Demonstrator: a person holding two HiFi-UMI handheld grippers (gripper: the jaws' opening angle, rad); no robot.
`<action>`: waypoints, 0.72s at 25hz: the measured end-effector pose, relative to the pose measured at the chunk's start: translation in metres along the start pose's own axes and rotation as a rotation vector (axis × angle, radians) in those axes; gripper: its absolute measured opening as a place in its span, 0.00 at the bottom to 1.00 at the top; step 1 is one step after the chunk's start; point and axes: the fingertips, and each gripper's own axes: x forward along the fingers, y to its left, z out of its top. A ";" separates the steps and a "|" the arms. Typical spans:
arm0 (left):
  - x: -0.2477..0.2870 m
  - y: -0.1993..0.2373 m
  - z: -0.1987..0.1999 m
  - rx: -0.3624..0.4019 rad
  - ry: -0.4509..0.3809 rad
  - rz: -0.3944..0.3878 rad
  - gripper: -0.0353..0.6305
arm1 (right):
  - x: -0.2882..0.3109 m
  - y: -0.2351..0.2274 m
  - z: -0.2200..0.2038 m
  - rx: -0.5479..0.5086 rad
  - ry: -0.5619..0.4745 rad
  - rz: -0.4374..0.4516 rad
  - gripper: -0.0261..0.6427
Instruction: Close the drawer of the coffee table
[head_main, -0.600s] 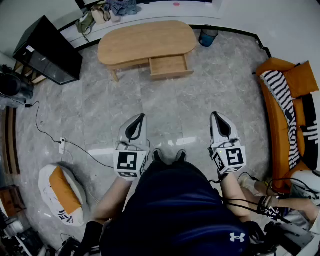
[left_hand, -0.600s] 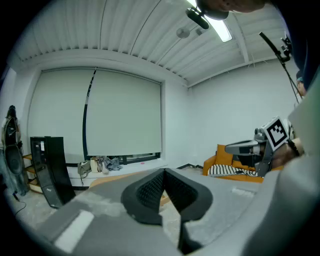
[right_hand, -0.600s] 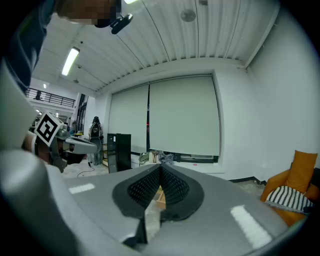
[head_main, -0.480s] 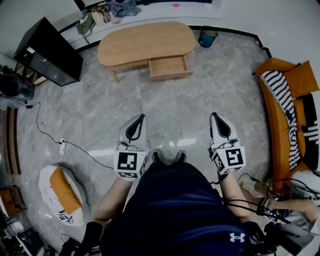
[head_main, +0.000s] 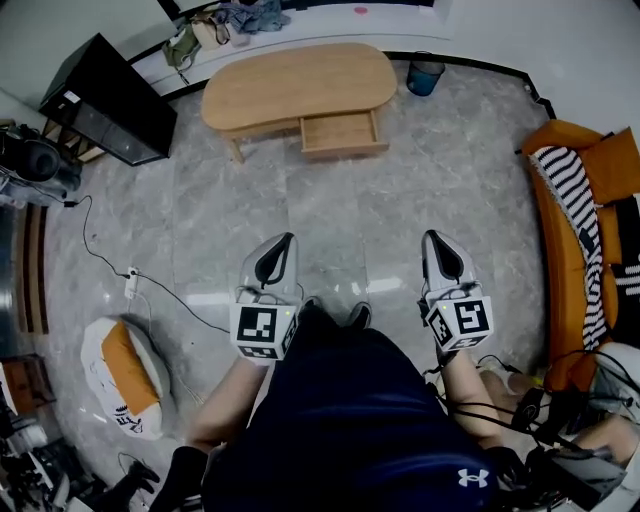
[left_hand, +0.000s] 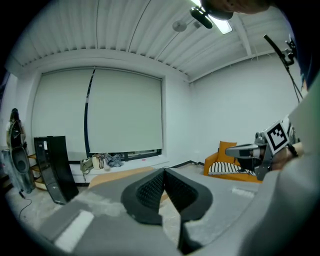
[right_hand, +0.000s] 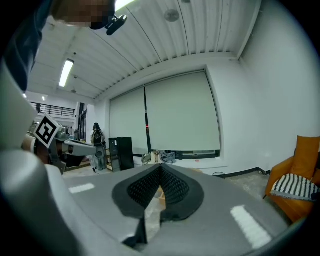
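Note:
A light wooden oval coffee table (head_main: 290, 85) stands at the far side of the room, and its drawer (head_main: 343, 135) is pulled out toward me, showing an empty inside. My left gripper (head_main: 288, 240) and right gripper (head_main: 431, 236) are held in front of my body, far short of the table, both shut with nothing between the jaws. In the left gripper view the left gripper (left_hand: 164, 171) points toward the table (left_hand: 125, 175), with the right gripper (left_hand: 240, 150) seen at the side. The right gripper (right_hand: 161, 166) in its own view also faces the table.
A black cabinet (head_main: 108, 100) stands at the left, an orange sofa (head_main: 590, 230) with a striped cushion at the right. A blue bin (head_main: 424, 76) sits beside the table. A cable and power strip (head_main: 131, 285) cross the floor; a white and orange bag (head_main: 125, 375) lies lower left.
The view has shifted slightly, so the table and drawer sit a little lower and rightward in the head view. Both grippers hold the same pose, still shut.

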 end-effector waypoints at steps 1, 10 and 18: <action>-0.001 -0.003 -0.003 -0.003 0.007 0.006 0.06 | -0.001 -0.003 -0.004 0.008 0.007 0.004 0.04; 0.011 0.007 -0.026 -0.036 0.066 0.040 0.06 | 0.015 -0.020 -0.023 0.035 0.061 0.010 0.04; 0.080 0.047 -0.015 -0.056 0.056 -0.012 0.06 | 0.077 -0.036 -0.016 0.024 0.099 -0.031 0.04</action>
